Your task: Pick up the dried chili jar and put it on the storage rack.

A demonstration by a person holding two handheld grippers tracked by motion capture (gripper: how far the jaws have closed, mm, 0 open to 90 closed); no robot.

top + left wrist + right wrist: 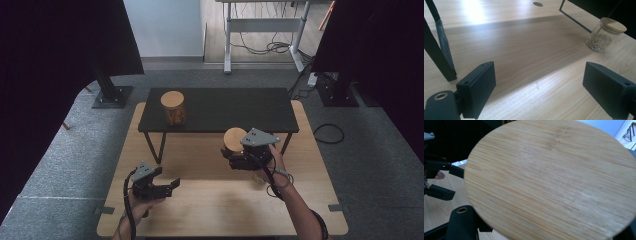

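The wooden table (pixel 210 210) lies under both claws, and the black shelf (pixel 235 107) on thin legs stands beyond them at its far side. On that shelf, well away from the left claw and farther back, stands a glass jar (pixel 173 108) with a wooden lid and brownish contents. The right claw (pixel 235 159) is clamped tight on a jar whose round bamboo lid (pixel 554 180) sits right above its jaws in the right gripper view; in the high view this held jar (pixel 234 140) is just in front of the shelf's near edge. The left claw (pixel 167 187) is held over bare table with its jaws spread wide and nothing between them. Ahead of it and to its right, near a shelf leg, a small jar (pixel 604 35) of pale grains stands upright on the table
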